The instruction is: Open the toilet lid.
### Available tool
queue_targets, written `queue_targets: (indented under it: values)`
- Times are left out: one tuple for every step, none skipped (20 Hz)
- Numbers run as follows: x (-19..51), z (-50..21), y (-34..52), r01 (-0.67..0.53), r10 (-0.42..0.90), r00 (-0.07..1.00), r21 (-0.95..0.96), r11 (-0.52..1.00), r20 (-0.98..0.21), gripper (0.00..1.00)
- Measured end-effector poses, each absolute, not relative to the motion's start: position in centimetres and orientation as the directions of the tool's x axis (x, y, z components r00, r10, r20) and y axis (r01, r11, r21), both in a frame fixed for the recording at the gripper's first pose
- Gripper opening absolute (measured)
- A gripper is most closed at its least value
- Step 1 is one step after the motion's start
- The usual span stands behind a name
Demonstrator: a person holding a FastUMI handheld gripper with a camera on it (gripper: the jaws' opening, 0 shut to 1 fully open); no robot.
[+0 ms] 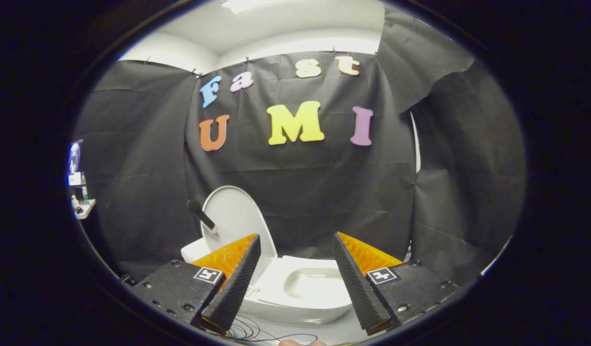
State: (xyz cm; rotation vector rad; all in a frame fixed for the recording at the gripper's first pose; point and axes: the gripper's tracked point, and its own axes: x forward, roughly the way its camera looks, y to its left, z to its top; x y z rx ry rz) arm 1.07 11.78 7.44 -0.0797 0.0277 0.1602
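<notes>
Gripper: fingers spread apart, grasping nothing; square fiducial marker on each finger base, no readable writing. Toilet lid: raised upright, beyond left finger. Toilet bowl: exposed between fingers.

Black cloth drapes the booth walls, creased and pinned along its top edge. Above it, white wall and a lit ceiling panel. Thin dark cables on pale floor; small shelf at far left.
</notes>
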Motion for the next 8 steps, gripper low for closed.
queue_targets:
  values:
    - [0.8,6.9,10.8,-0.149,0.147,0.989,-0.066,0.987,-0.029,0.95]
    - [0.4,6.3,9.8,-0.137,0.135,0.990,-0.060,0.989,-0.028,0.95]
    - [0.2,5.4,8.8,-0.128,0.127,0.991,-0.057,0.990,-0.032,0.95]
    - [-0.2,4.6,8.0,-0.122,0.120,0.992,-0.053,0.991,-0.036,0.95]
    - [-0.5,4.0,7.5,-0.122,0.120,0.992,-0.051,0.991,-0.039,0.95]
    - [-0.5,3.7,7.0,-0.121,0.119,0.992,-0.050,0.991,-0.036,0.95]
    - [-0.6,3.6,6.6,-0.127,0.125,0.992,-0.051,0.991,-0.030,0.95]
    - [-0.6,3.4,6.1,-0.125,0.123,0.992,-0.055,0.991,-0.027,0.95]
